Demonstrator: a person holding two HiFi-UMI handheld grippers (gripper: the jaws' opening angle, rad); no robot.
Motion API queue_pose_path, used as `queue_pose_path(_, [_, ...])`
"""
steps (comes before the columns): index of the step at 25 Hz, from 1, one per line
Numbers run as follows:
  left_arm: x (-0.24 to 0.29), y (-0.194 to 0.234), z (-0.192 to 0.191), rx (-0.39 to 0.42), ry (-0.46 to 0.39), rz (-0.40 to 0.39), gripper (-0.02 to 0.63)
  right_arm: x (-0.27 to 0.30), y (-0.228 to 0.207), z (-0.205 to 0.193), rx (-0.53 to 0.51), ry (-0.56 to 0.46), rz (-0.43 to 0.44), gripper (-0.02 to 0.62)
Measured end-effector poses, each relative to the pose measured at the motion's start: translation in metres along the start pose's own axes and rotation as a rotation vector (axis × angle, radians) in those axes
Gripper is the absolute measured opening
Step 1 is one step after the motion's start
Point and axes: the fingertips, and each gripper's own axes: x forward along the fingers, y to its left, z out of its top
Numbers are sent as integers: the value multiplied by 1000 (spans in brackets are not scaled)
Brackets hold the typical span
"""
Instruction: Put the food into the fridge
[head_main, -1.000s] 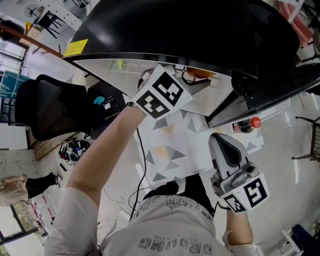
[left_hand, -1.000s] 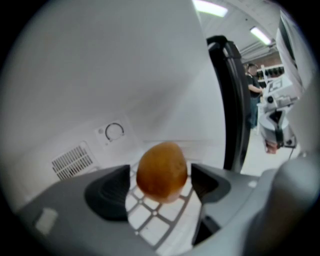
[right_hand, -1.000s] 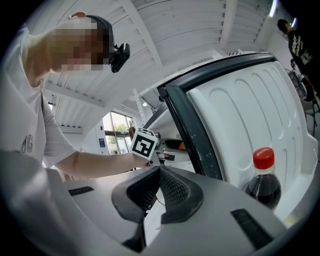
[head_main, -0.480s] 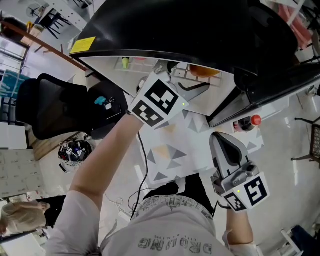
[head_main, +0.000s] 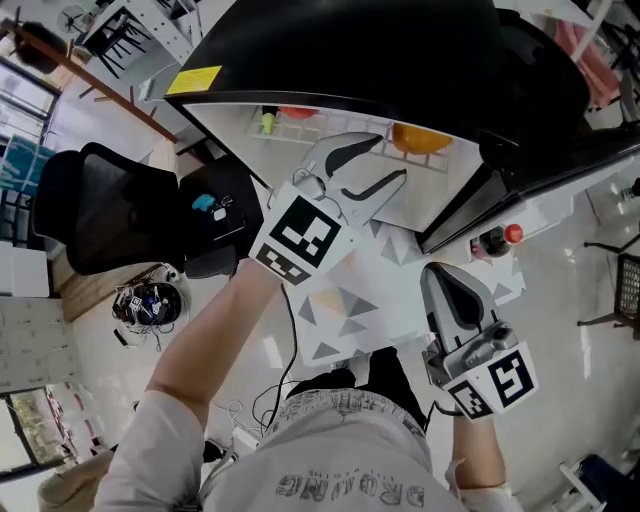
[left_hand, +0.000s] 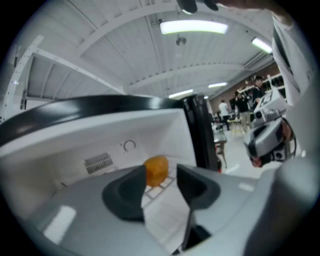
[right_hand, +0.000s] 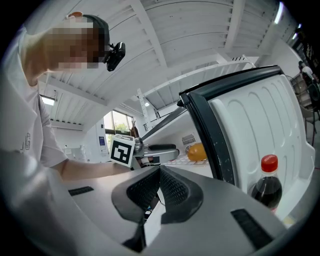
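The fridge (head_main: 350, 60) stands open. An orange round food item (head_main: 420, 136) lies on its white wire shelf (head_main: 340, 128). My left gripper (head_main: 392, 157) is in front of the shelf with its jaws apart and closing, and nothing is between them. In the left gripper view the orange food (left_hand: 156, 170) sits past the left gripper (left_hand: 161, 171), apart from the pads. My right gripper (head_main: 441, 276) hangs low at the right, shut and holding nothing; its jaws meet in the right gripper view (right_hand: 160, 186).
A cola bottle with a red cap (head_main: 497, 240) stands in the open fridge door (head_main: 530, 180). A yellow-green item (head_main: 268, 122) and a red one (head_main: 297, 112) sit further left on the shelf. A black office chair (head_main: 110, 210) stands to the left.
My left gripper has pulled back out of the fridge toward me, and its jaws now show in front of the shelf. The orange food stays on the shelf. The right gripper has not moved.
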Motion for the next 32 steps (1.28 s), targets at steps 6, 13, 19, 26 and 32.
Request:
queue_pose_path(6, [-31, -9, 8, -19, -50, 23, 136, -4, 13, 5, -22, -8, -12, 2])
queue_pose_path(13, [-65, -18, 4, -62, -77, 57, 49, -7, 26, 9, -35, -13, -17, 2])
queue_pose_path(19, [-94, -34, -1, -83, -86, 64, 31, -7, 37, 12, -48, -16, -18, 2])
queue_pose_path(26, [-124, -36, -7, -145, -103, 104, 11, -6, 43, 11, -55, -8, -23, 2])
queue_pose_path(32, [-142, -37, -12, -193, -122, 132, 8, -4, 50, 12, -72, -5, -24, 2])
